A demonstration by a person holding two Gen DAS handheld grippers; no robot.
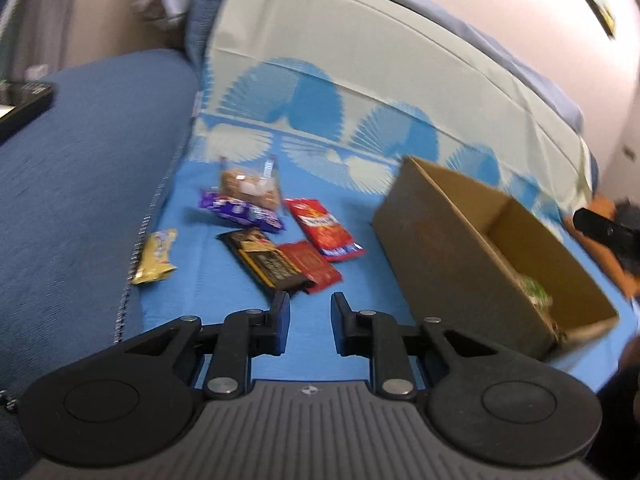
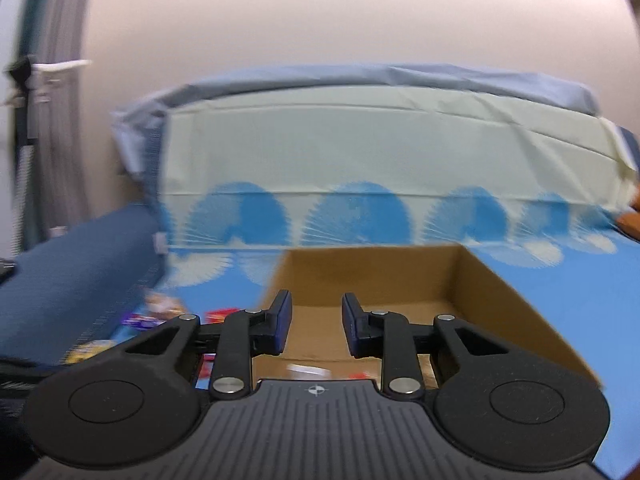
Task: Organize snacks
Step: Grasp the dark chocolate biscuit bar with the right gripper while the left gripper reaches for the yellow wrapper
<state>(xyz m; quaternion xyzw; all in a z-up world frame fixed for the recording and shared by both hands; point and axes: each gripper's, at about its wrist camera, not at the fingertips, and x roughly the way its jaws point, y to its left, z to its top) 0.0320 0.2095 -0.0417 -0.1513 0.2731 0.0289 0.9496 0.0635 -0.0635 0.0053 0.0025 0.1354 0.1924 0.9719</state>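
The left gripper (image 1: 310, 306), jaws narrowly parted and empty, hovers just short of the black-and-gold flat snack packet (image 1: 266, 262). The right gripper (image 2: 316, 306), likewise narrow and empty, is over the open brown cardboard box (image 2: 460, 280).

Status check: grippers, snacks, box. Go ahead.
Left gripper empty, fingers narrowly apart, short of the dark chocolate bar. Right gripper empty over the cardboard box. Snack pile clear to reach.

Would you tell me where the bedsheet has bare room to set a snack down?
Bare sheet lies between the snack pile and the cardboard box, and ahead of the left gripper. It is crowded around the black chocolate bar and red packet.
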